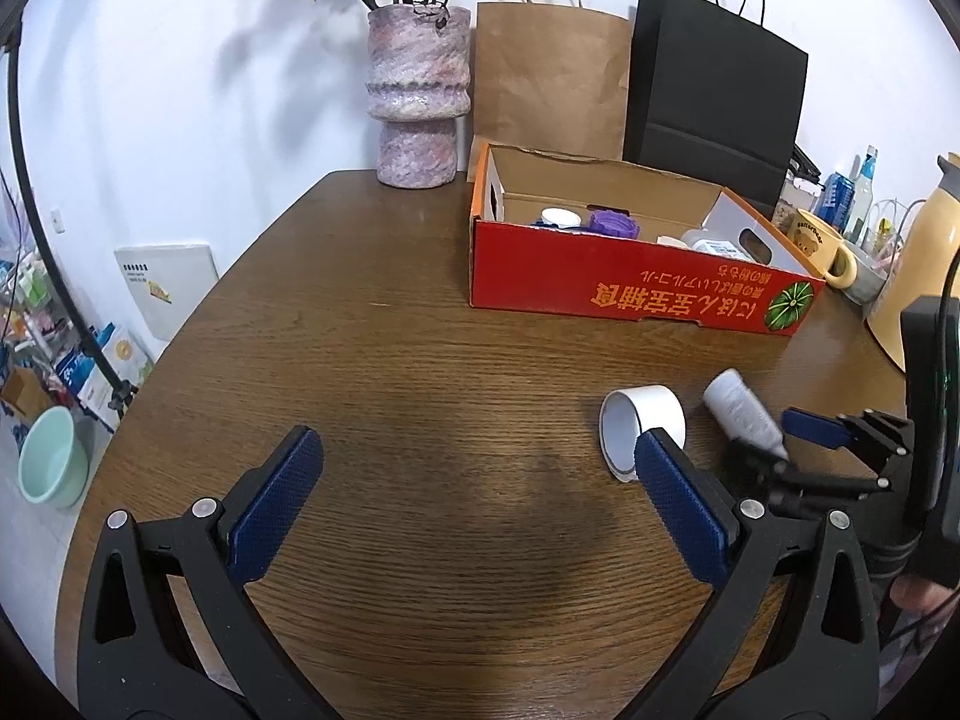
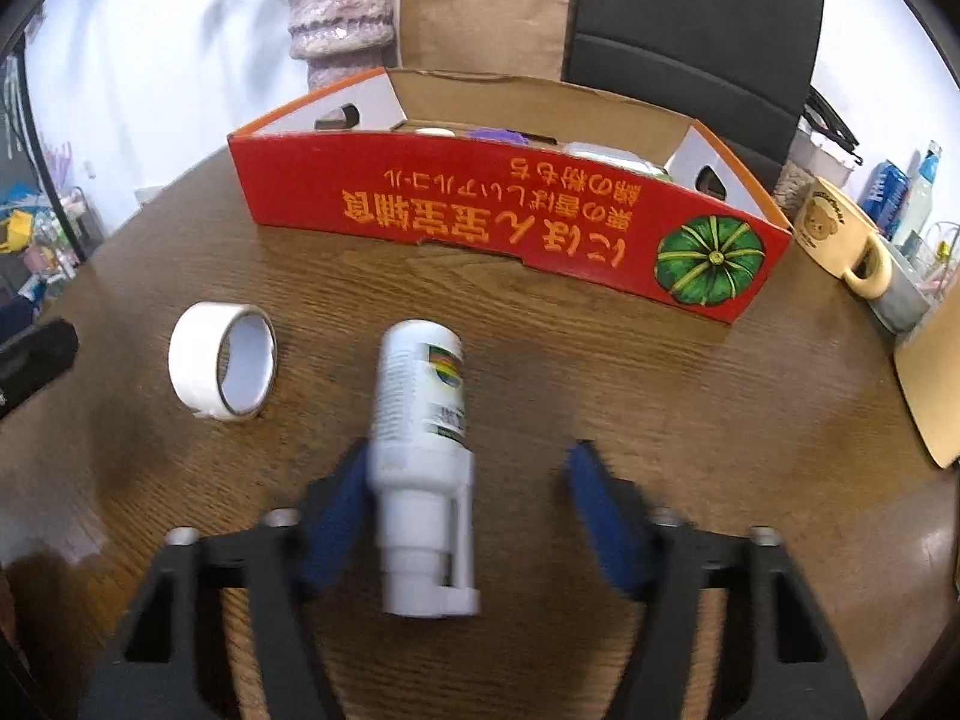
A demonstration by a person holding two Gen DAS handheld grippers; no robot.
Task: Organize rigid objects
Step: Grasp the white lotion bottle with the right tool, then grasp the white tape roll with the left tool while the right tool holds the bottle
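A white plastic bottle (image 2: 420, 420) lies on its side on the wooden table, cap end toward me. It sits between the fingers of my right gripper (image 2: 471, 510). The left pad touches it and the right pad stands apart, so the gripper is open. In the left wrist view the same bottle (image 1: 741, 414) lies at the right gripper (image 1: 774, 444). A roll of white tape (image 2: 222, 360) (image 1: 642, 420) stands on edge to the bottle's left. Behind them is a red cardboard box (image 2: 480, 204) (image 1: 600, 288) holding several small items. My left gripper (image 1: 480, 444) is open over bare table.
Behind the box stand a pink vase (image 1: 417, 102), a brown paper bag (image 1: 546, 78) and a black paper bag (image 1: 714, 96). A bear mug (image 2: 840, 234) and a yellow kettle (image 1: 918, 276) sit to the box's right. The round table edge (image 1: 180, 330) curves away on the left.
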